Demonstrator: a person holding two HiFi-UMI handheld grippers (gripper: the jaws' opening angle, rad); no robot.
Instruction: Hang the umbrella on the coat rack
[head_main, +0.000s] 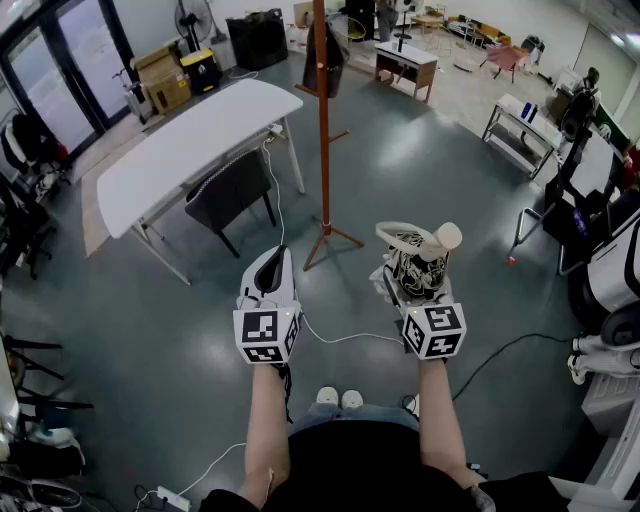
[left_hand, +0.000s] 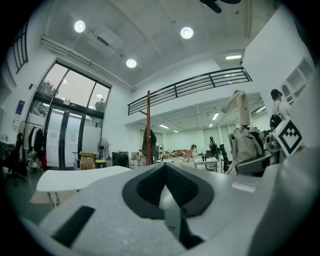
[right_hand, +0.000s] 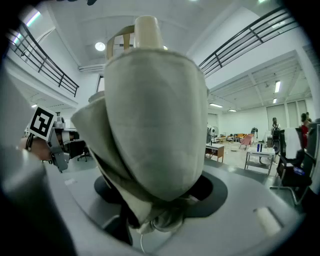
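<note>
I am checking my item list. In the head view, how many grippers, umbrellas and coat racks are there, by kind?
Grippers: 2, the left gripper and the right gripper
Umbrella: 1
Coat rack: 1
Total: 4

Left gripper (left_hand: 165, 186), seen along its own jaws: the two dark pads meet at the tip, with nothing between them. A white table (left_hand: 75, 178) fills the lower left. Past its far edge rises the brown coat rack (left_hand: 148, 120), with a dark item (left_hand: 148, 142) hanging on its pole. At right, the right gripper (left_hand: 248, 161), marker cube (left_hand: 289, 136) turned toward the camera, holds a beige folded umbrella (left_hand: 244, 142) upright, its pale curved handle (left_hand: 239, 102) uppermost. Glass doors (left_hand: 65, 135) line the left wall, with a standing fan (left_hand: 102, 148) and cardboard boxes (left_hand: 87, 160) near them. A railed balcony (left_hand: 192, 85) spans the background beneath round ceiling lights (left_hand: 186, 33).
</note>
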